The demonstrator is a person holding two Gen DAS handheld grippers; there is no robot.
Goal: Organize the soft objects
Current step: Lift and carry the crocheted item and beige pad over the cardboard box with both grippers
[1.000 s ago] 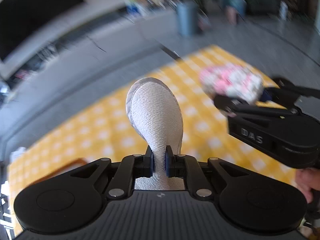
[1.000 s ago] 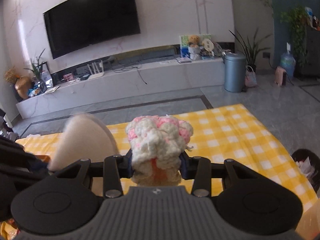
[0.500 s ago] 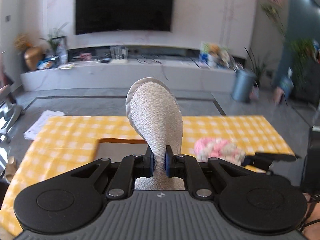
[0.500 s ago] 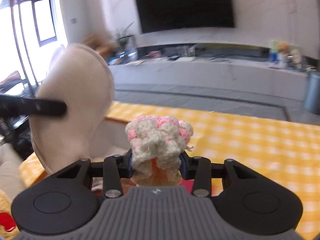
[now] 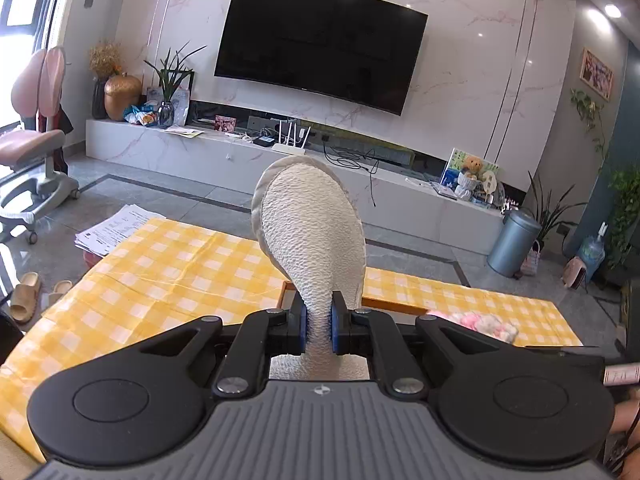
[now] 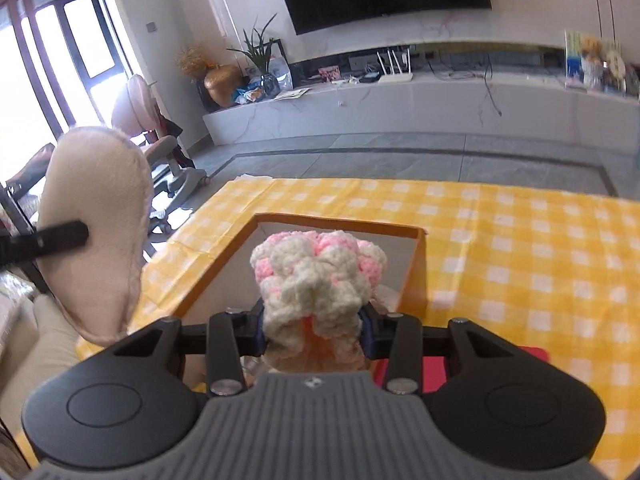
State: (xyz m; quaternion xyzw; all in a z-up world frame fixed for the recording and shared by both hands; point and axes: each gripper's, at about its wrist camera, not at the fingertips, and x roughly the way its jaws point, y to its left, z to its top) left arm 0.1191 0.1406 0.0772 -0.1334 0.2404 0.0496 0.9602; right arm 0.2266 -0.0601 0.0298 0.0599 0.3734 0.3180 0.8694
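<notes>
Swung round since 1 second ago, both grippers, from blurred views over the checked cloth to a steadier look across it toward the TV wall, each with the same load as before. Left gripper (image 5: 319, 328) pinched nearly closed on the narrow end of a cream textured slipper (image 5: 312, 236), sole side up toward the lens, wide end raised in front of the television (image 5: 320, 40). Right gripper (image 6: 314, 330) clamped on a pink-and-white crocheted bundle (image 6: 318, 276), fingers partway apart with the yarn squeezed between them. Held above the orange-rimmed box (image 6: 412, 276), open, resting on the yellow checked tablecloth (image 6: 500, 248). Seen from the right wrist, slipper at far left, off the box, beside its left edge, with 1 black finger of the left gripper across its smooth side. Seen from the left wrist, crocheted bundle low at right, just beside the slipper.
</notes>
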